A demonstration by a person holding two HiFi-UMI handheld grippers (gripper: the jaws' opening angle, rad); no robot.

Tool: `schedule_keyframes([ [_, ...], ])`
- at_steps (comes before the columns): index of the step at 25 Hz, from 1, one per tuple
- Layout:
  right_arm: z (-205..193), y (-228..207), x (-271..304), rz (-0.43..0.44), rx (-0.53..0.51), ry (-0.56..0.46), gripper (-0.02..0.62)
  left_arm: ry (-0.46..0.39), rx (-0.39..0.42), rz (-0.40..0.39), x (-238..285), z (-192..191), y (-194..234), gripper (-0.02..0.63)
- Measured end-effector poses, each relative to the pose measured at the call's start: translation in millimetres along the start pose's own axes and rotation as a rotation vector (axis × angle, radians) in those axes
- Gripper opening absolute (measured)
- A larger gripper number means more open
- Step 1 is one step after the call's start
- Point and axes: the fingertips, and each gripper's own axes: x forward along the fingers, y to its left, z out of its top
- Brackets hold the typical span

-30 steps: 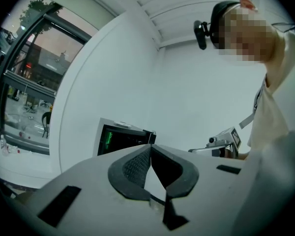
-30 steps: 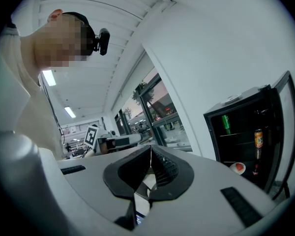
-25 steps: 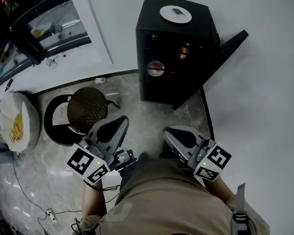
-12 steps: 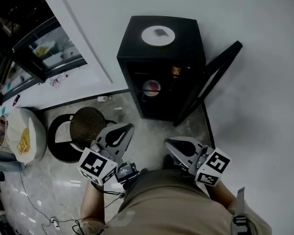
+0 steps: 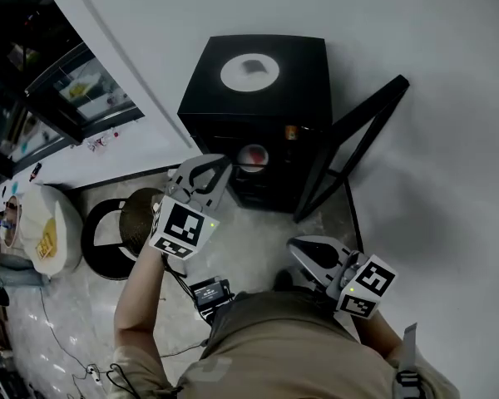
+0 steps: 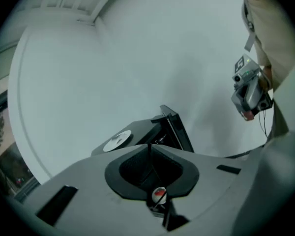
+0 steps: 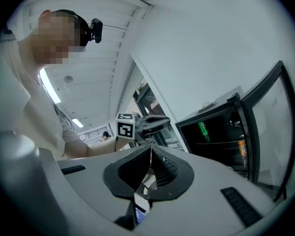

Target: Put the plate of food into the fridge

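The black mini fridge (image 5: 258, 106) stands against the white wall with its door (image 5: 353, 144) swung open to the right. On its top lies a white plate (image 5: 249, 71) with a small dark bit on it. Inside, a round red-and-white dish (image 5: 254, 155) sits on a shelf beside a can (image 5: 291, 131). My left gripper (image 5: 220, 163) is shut and empty, raised in front of the fridge opening. My right gripper (image 5: 295, 243) is shut and empty, low by my waist. The left gripper view shows the fridge (image 6: 152, 132) and plate (image 6: 117, 140) beyond the left gripper (image 6: 149, 146). Past the right gripper (image 7: 151, 146) stands the open fridge (image 7: 221, 132).
A round black stool (image 5: 137, 219) stands left of the fridge, with a white bundle (image 5: 46, 227) further left. A dark window frame (image 5: 58, 90) fills the upper left. Cables (image 5: 83, 364) trail on the marble floor. A green bottle (image 7: 202, 128) and an orange can (image 7: 243, 149) stand on the fridge shelves.
My left gripper has lifted from beside my waist and swung forward to the fridge opening, rolling as it went. The right gripper has shifted a little. The head view has drawn back.
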Motion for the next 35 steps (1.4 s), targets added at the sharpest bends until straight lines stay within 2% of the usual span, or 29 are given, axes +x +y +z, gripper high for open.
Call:
schedule_keyframes([
  [2,0.7,-8.0,-5.3,0.0,0.008,0.002,0.021,0.047,0.09,-0.003,22.7,0.2,10.4,0.013],
  [3,1.2,-11.2,-7.3,0.001,0.011,0.001,0.021,0.082,0.133,-0.01,33.6,-1.7,14.9,0.036],
  [4,1.6,-14.3,-9.3,0.003,0.014,0.001,0.021,0.126,0.175,-0.022,44.2,-5.3,18.5,0.144],
  [6,1.2,-20.8,-13.4,0.006,0.023,0.0,0.021,0.212,0.259,-0.039,63.5,-13.1,24.9,0.22],
  [9,0.0,-28.6,-18.5,0.009,0.042,0.002,0.021,0.291,0.378,-0.023,84.3,-19.2,37.4,0.242],
  [12,2.9,-30.9,-19.3,0.019,0.054,-0.004,0.021,0.324,0.454,-0.012,96.0,-18.7,47.3,0.246],
  [16,5.8,-31.5,-15.5,0.032,0.033,0.004,0.021,0.346,0.517,-0.003,105.5,-16.5,54.8,0.249],
  [21,3.2,-35.4,2.1,-0.001,-0.058,0.072,0.021,0.375,0.567,-0.022,120.9,-21.4,55.6,0.258],
  [25,7.0,-38.7,16.4,-0.022,-0.078,0.089,0.021,0.398,0.607,-0.046,138.6,-27.2,55.8,0.267],
  [30,9.5,-36.3,25.5,-0.011,-0.069,0.085,0.021,0.425,0.633,-0.097,145.1,-27.5,58.8,0.307],
  [35,1.2,-39.4,33.5,-0.016,-0.025,0.103,0.021,0.447,0.602,-0.209,151.4,-29.6,57.4,0.327],
])
